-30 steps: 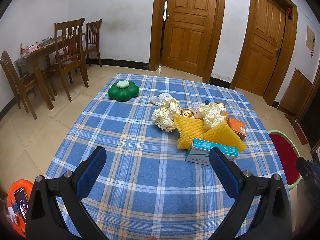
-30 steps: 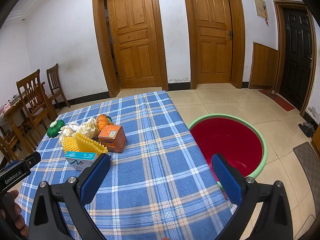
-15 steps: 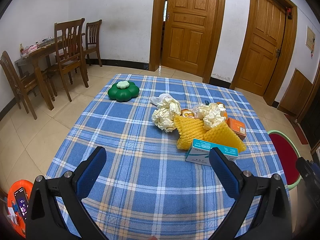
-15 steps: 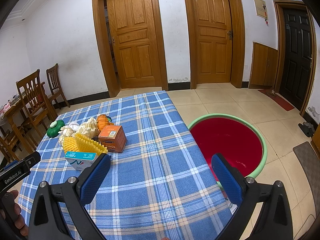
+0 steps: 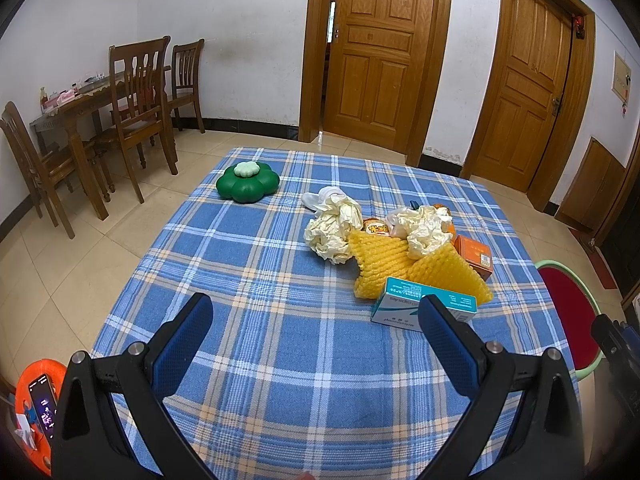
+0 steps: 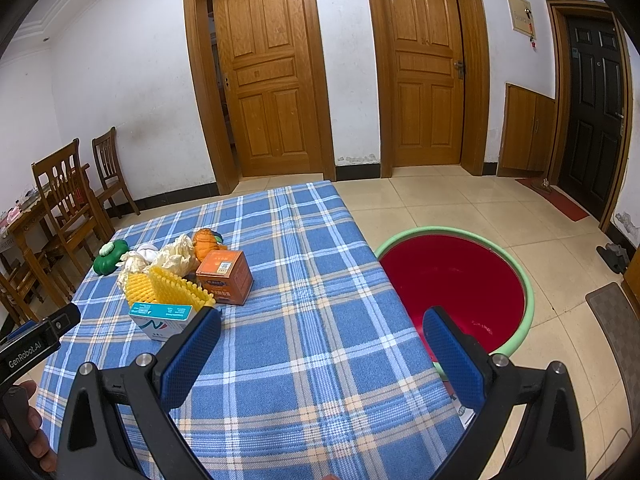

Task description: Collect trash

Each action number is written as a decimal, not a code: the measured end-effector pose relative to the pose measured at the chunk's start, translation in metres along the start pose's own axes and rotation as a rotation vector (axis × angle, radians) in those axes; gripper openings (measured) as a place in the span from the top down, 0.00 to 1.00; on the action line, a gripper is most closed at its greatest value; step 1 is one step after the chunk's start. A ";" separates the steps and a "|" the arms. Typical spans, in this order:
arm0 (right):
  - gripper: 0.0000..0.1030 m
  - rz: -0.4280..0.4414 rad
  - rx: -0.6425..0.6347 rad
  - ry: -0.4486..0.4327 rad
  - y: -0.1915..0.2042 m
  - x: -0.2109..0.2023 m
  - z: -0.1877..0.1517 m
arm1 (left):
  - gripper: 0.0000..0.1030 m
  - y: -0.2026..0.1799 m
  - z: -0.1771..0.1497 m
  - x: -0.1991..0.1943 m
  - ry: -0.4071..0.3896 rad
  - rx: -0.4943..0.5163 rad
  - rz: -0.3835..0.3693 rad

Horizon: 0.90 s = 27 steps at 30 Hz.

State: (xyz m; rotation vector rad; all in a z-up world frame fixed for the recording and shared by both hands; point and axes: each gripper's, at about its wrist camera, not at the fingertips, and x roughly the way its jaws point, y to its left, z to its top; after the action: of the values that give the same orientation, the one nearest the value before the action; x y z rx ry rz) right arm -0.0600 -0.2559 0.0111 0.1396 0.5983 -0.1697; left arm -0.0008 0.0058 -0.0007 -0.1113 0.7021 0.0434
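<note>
The trash pile (image 5: pixel 400 252) is lying on the bench (image 5: pixel 256 280), well right of the green flower-shaped container (image 5: pixel 247 182); the teal box (image 5: pixel 404 306) is sitting at the pile's near edge. Both the left hand-held gripper (image 5: pixel 316 326) and right hand-held gripper (image 6: pixel 322 338) are hovering spread wide, pinching nothing, the red basin (image 6: pixel 456 280) standing beside the bench.

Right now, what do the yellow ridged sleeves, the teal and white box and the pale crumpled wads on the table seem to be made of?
Yellow ridged sleeves: probably foam netting, matte, with an open mesh texture. Teal and white box: thin printed cardboard, with crisp folded edges. Pale crumpled wads: likely tissue or thin paper, matte with sharp creases; it could be thin plastic film.
</note>
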 end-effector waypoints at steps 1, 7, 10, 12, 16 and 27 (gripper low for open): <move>0.00 0.000 0.000 0.000 0.000 0.000 0.000 | 0.02 0.000 0.000 0.000 0.000 0.000 0.000; 0.00 0.000 0.000 0.000 0.001 0.000 -0.001 | 0.02 0.000 0.000 0.000 0.001 -0.001 0.000; 0.00 0.000 0.000 0.001 0.001 0.001 -0.001 | 0.02 0.005 -0.003 0.000 0.002 -0.006 0.003; 0.00 0.000 0.001 0.001 0.000 0.001 0.000 | 0.02 0.006 -0.003 0.000 0.003 -0.007 0.003; 0.00 -0.002 0.004 0.004 0.000 0.002 -0.002 | 0.02 0.006 -0.003 0.000 0.004 -0.006 0.002; 0.00 0.013 -0.001 0.014 0.001 0.011 -0.004 | 0.02 0.013 -0.002 0.010 0.018 -0.009 0.002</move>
State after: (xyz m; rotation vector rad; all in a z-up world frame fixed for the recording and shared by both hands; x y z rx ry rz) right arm -0.0531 -0.2559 0.0020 0.1439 0.6110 -0.1561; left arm 0.0047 0.0183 -0.0101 -0.1200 0.7200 0.0475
